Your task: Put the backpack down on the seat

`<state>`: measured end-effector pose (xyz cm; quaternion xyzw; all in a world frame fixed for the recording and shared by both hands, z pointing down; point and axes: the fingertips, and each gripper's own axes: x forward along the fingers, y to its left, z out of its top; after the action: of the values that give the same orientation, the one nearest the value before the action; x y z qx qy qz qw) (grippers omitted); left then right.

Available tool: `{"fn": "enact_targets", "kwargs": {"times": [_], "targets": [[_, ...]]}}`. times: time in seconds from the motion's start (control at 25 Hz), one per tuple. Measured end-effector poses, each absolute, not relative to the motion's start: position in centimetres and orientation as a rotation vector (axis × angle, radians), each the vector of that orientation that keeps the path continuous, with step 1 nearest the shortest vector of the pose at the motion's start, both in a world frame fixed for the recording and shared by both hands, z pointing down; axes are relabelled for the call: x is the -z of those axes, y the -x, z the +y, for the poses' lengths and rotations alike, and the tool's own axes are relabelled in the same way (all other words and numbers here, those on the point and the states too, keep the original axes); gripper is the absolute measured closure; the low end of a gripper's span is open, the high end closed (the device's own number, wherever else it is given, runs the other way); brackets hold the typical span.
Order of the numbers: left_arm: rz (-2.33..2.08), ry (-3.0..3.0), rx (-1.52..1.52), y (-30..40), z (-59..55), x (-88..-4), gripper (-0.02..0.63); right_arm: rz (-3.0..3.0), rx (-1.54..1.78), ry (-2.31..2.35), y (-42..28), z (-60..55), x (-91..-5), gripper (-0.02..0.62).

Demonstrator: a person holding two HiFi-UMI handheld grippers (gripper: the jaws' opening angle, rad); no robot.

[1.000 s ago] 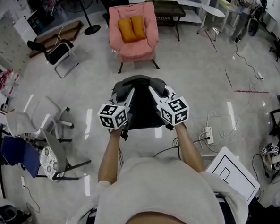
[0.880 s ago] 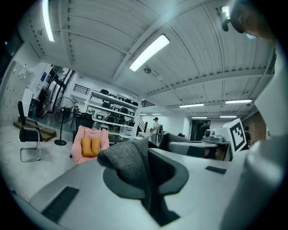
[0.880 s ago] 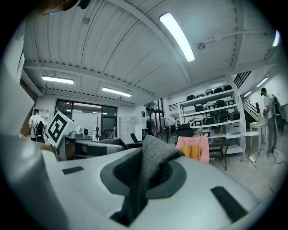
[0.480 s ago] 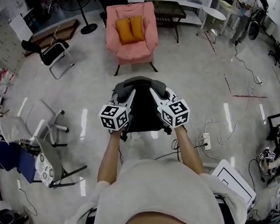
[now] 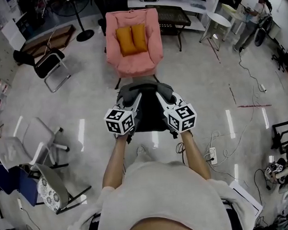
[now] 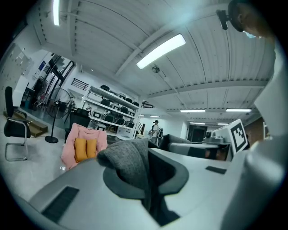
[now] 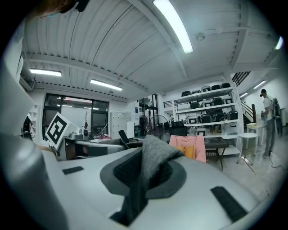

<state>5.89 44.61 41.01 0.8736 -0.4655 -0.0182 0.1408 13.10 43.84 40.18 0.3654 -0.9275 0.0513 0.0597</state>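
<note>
Over glossy floor [image 5: 84, 91], holds soft, likely saggy backpack [image 5: 147, 112] midair at six o'clock of pink armchair [image 5: 132, 44], left tongs [image 6: 146, 177] and right tongs [image 7: 143, 177] each clamped on one grey padded strap [image 6: 128, 159], sensibly near its top.

I note black chair [image 5: 47, 65] at 10 o'clock, fan base [image 5: 84, 35] at 11, round white table [image 5: 219, 19] at 1, power strip [image 5: 214, 155] at 4.

You stood on a glossy pale floor [image 5: 87, 98]; a black chair [image 5: 45, 68] sat far left; a round white table [image 5: 219, 19] right; strip lights [image 6: 160, 50] lit the ribbed ceiling [image 6: 99, 31]
</note>
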Motion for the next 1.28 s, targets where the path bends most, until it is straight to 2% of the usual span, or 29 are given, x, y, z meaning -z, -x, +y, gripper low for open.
{"fn": "enact_targets", "kwargs": {"times": [0.48,1.28], "targets": [[-1.276,-2.568,0.040,0.1,30.9,-40.4,0.572,-2.789,-0.151,-1.181,-7.2,30.3,-39.6,0.567],[-1.270,-2.535,0.000,3.0,18.8,-42.7,0.572,-2.783,-0.196,-1.160,-4.2,18.3,-41.9,0.567]]}}
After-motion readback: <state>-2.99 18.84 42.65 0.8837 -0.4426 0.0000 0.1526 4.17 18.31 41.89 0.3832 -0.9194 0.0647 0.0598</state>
